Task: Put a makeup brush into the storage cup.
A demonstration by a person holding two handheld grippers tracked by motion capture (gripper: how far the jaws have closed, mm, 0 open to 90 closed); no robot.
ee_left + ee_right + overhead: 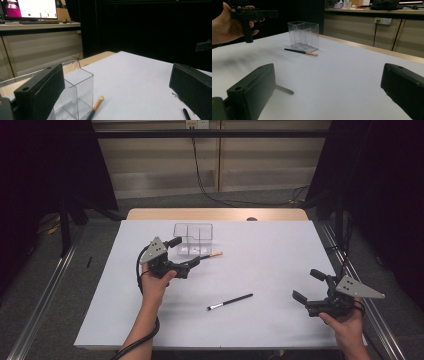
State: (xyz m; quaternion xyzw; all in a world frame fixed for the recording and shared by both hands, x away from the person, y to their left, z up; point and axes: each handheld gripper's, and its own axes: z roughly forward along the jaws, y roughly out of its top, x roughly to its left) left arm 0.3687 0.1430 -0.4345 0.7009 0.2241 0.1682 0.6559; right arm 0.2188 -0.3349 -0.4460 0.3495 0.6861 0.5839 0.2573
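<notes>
Two open grippers hover over a white table (pixel 280 245), neither holding anything.

The left gripper (pixel 186 256), jaws wide apart, hangs just above an orange-tipped brush (pixel 209 255) lying beside a clear divided organiser (pixel 193 239), tip pointing beyond its fingers. A black makeup brush (pixel 230 301) lies diagonally between the hands, bristles nearest the person, handle angled toward the wide-open right gripper (pixel 306 285).

No word, number or brand could be read anywhere. The monitor (pixel 30 8) in the left gripper view showed a white page with small dots and a magenta panel, but its writing was too small and blurred to read.
</notes>
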